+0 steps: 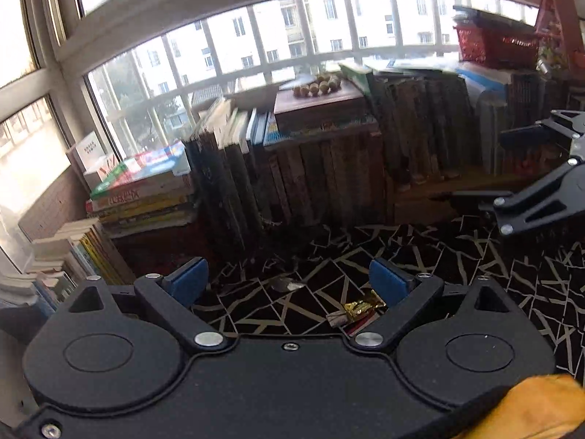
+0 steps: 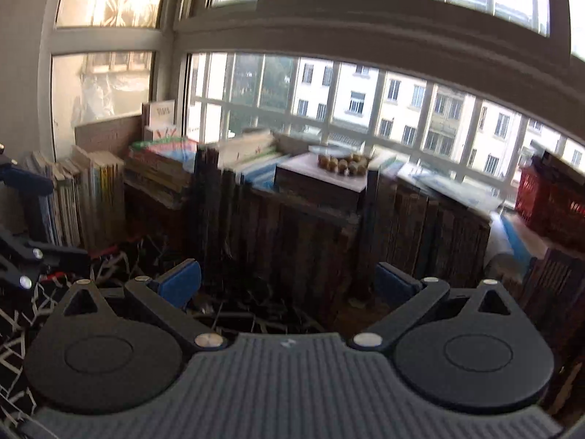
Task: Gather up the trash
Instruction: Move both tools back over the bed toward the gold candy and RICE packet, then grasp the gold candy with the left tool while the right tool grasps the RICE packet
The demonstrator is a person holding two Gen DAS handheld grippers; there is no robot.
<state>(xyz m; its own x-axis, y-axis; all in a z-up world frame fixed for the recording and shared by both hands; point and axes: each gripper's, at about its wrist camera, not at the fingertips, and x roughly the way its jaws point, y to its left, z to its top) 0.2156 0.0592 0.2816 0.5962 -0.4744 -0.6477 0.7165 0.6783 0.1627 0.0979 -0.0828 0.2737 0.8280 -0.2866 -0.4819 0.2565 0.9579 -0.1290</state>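
A crumpled gold wrapper (image 1: pixel 363 307) with a scrap of white paper (image 1: pixel 338 318) and something red lies on the black patterned tabletop (image 1: pixel 457 256), just below my left gripper's right blue finger (image 1: pixel 389 281). A small silvery scrap (image 1: pixel 287 284) lies between the fingers, farther out. My left gripper (image 1: pixel 289 278) is open above the table with nothing held. My right gripper (image 2: pixel 289 285) is open too, aimed at the row of old books (image 2: pixel 310 226); its dark frame (image 1: pixel 541 183) also shows at the right edge of the left wrist view.
Old dark books (image 1: pixel 329 175) stand in a row along the table's far side, with stacked colourful books (image 1: pixel 142 186) at the left. A box holding round nuts (image 1: pixel 318 86) sits on top. A red basket (image 1: pixel 493 44) stands at the right. Barred windows lie behind.
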